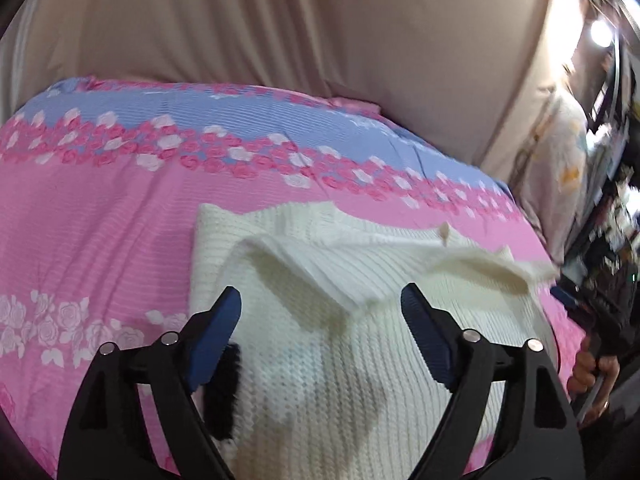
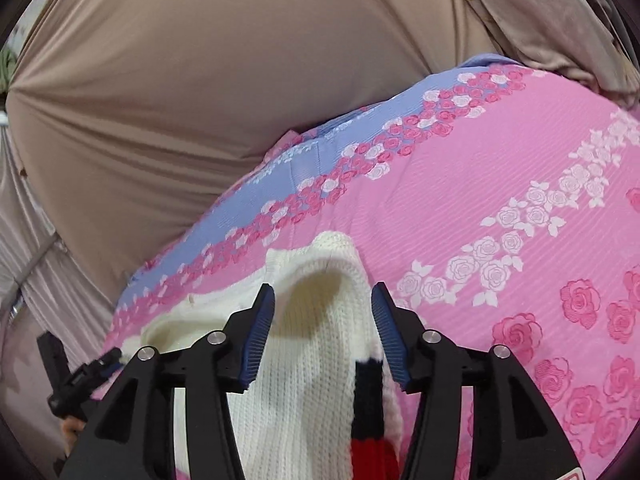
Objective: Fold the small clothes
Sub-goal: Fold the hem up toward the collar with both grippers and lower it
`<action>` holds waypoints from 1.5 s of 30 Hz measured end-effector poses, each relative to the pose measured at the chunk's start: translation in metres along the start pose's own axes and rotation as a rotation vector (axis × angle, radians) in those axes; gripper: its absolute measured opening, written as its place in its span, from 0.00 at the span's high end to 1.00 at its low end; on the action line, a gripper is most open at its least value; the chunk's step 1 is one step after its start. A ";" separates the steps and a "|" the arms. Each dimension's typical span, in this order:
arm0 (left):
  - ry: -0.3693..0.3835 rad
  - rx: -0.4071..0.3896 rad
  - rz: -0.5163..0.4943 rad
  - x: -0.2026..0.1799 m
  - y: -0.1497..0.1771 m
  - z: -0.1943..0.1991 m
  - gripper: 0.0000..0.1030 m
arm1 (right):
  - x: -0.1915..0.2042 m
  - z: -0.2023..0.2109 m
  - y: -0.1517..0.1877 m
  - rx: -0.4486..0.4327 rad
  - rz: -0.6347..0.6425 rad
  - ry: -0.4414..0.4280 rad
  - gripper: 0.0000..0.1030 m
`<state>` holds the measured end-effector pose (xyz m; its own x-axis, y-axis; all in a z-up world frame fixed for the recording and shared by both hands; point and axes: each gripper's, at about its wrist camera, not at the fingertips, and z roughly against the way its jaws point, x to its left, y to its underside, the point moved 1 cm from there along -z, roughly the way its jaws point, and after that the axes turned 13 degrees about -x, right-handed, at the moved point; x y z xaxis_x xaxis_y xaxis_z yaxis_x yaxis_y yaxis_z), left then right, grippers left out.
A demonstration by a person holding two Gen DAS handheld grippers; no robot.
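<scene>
Left gripper (image 1: 322, 300) above white sweater (image 1: 340, 360)

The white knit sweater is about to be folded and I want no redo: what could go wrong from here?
1. Both grippers, left and right, hang open over the white knit sweater; closing here may pinch several layers.
2. A folded-over flap sits humped, so it could crease unevenly.
3. The wrinkled floral bedspread beneath might get caught too.
</scene>
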<state>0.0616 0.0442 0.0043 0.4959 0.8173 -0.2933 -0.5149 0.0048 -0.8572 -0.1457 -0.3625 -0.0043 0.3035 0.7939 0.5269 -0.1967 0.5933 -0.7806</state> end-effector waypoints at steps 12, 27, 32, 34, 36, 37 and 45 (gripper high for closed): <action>-0.057 0.093 0.020 0.006 -0.018 -0.070 0.20 | 0.032 -0.061 0.007 0.099 0.211 0.124 0.46; -0.052 -0.020 0.081 0.009 -0.044 -0.020 1.00 | 0.079 -0.051 -0.024 0.022 0.218 0.027 0.85; -0.065 0.030 0.068 0.013 -0.051 -0.033 0.76 | 0.086 -0.064 -0.024 0.028 0.265 0.050 0.85; -0.056 0.092 0.074 0.017 -0.042 -0.058 0.49 | 0.066 -0.084 -0.013 0.098 0.208 0.094 0.84; -0.081 0.142 0.054 0.019 -0.034 -0.078 0.45 | 0.047 -0.095 -0.001 0.151 0.157 0.133 0.79; -0.094 0.156 0.032 0.020 -0.030 -0.086 0.42 | 0.042 -0.096 0.002 0.150 0.153 0.158 0.78; -0.070 0.157 0.079 0.024 -0.026 -0.099 0.89 | 0.046 -0.084 -0.002 0.099 0.198 0.169 0.55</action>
<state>0.1565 0.0061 -0.0220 0.4022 0.8570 -0.3220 -0.6560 0.0245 -0.7543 -0.0528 -0.3379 -0.0071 0.3994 0.8673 0.2971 -0.3551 0.4451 -0.8221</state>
